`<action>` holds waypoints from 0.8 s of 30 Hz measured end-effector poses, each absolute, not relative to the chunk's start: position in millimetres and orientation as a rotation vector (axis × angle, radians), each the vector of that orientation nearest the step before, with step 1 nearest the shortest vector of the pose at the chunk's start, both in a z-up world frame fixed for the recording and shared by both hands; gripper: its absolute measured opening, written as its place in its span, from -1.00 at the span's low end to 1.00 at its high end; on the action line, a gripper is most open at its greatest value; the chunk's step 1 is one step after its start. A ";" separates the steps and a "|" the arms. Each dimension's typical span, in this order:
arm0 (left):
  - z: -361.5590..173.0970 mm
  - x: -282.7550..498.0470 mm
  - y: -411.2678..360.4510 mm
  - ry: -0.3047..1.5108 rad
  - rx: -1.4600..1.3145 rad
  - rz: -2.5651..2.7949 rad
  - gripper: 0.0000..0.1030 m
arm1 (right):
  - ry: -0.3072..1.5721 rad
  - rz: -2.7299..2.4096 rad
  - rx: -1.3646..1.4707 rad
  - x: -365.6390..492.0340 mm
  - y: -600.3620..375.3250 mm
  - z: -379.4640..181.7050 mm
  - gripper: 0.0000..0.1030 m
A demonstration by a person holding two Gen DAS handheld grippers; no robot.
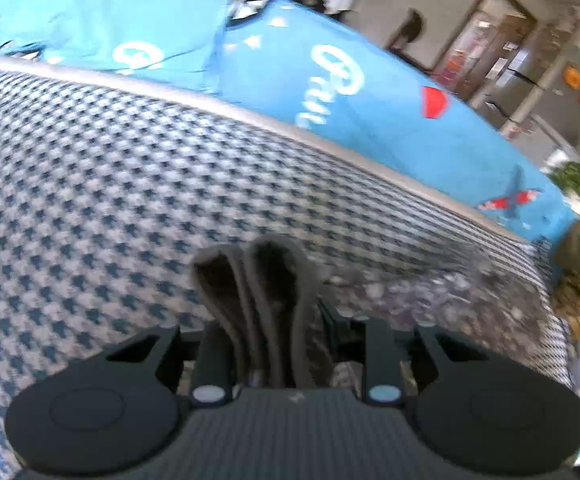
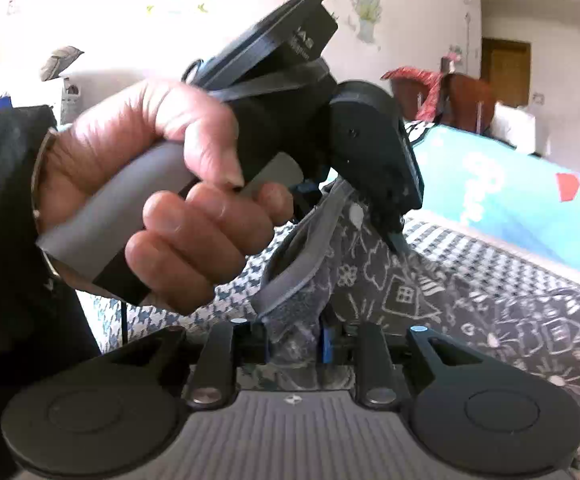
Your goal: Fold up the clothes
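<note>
- My left gripper (image 1: 250, 264) is pinched shut on the grey patterned garment (image 1: 401, 292), which trails off to its right.
- My right gripper (image 2: 293, 320) clamps the same garment's banded edge, bunched directly ahead.
- It is lifted off the houndstooth cover (image 1: 130, 168); I judge no fold is finished.

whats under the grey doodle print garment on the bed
The grey doodle-print garment lies on a blue-and-white houndstooth cover, which shows around its edges. A bright blue printed sheet lies beyond that. Whatever sits directly beneath the garment's middle is covered.
</note>
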State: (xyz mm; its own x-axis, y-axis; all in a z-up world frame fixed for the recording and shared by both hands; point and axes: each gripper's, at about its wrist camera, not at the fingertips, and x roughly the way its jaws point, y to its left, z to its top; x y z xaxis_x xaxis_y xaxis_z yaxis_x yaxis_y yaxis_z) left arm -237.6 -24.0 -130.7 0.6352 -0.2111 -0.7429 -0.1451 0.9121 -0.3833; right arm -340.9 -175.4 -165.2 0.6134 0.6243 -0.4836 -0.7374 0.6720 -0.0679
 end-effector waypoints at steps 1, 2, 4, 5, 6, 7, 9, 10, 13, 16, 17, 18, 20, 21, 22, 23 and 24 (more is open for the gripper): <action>-136.6 -235.0 -20.4 0.914 -0.442 0.004 -0.43 | 0.454 0.805 -0.288 -341.4 -175.4 -169.1 -0.37; -141.7 -233.0 -19.3 0.936 -0.448 0.031 -0.38 | 0.460 0.815 -0.304 -341.8 -175.4 -173.0 -0.36; -147.1 -231.9 -20.3 0.960 -0.448 0.062 -0.34 | 0.467 0.838 -0.312 -343.8 -181.5 -177.0 -0.32; -147.3 -232.0 -21.8 0.962 -0.443 0.073 -0.28 | 0.471 0.849 -0.305 -342.5 -188.3 -176.1 -0.31; -147.0 -232.3 -23.3 0.961 -0.436 0.088 -0.09 | 0.475 0.861 -0.299 -341.2 -195.2 -175.3 -0.31; -142.9 -234.2 -24.8 0.937 -0.417 0.127 0.07 | 0.479 0.871 -0.293 -340.2 -202.4 -174.7 -0.31; -131.8 -238.4 -26.0 0.867 -0.375 0.221 0.75 | 0.489 0.879 -0.278 -339.0 -221.5 -174.2 -0.30; -124.6 -241.2 -25.3 0.823 -0.359 0.267 0.82 | 0.494 0.881 -0.269 -337.5 -230.8 -173.2 -0.29; -114.4 -246.4 -25.0 0.750 -0.370 0.331 0.83 | 0.504 0.869 -0.257 -332.7 -247.8 -163.5 -0.29; -112.9 -246.4 -29.3 0.750 -0.367 0.302 0.83 | 0.514 0.851 -0.246 -332.1 -265.4 -156.1 -0.29; -112.9 -246.2 -31.9 0.755 -0.364 0.287 0.83 | 0.516 0.838 -0.243 -327.3 -270.0 -153.9 -0.30; -113.7 -246.5 -34.5 0.761 -0.360 0.272 0.83 | 0.517 0.822 -0.239 -322.5 -273.2 -151.0 -0.30; -115.8 -245.4 -41.4 0.777 -0.352 0.238 0.83 | 0.526 0.787 -0.225 -302.7 -279.2 -151.0 -0.30; -119.2 -243.5 -47.0 0.786 -0.350 0.225 0.83 | 0.533 0.773 -0.210 -293.1 -282.8 -151.2 -0.30; -122.0 -241.3 -51.5 0.802 -0.346 0.211 0.83 | 0.541 0.759 -0.194 -283.6 -286.4 -151.3 -0.30; -127.6 -239.0 -56.4 0.821 -0.342 0.201 0.84 | 0.548 0.746 -0.179 -274.1 -290.0 -151.5 -0.32; -133.2 -236.6 -61.2 0.839 -0.339 0.191 0.85 | 0.556 0.733 -0.164 -264.9 -293.5 -151.8 -0.48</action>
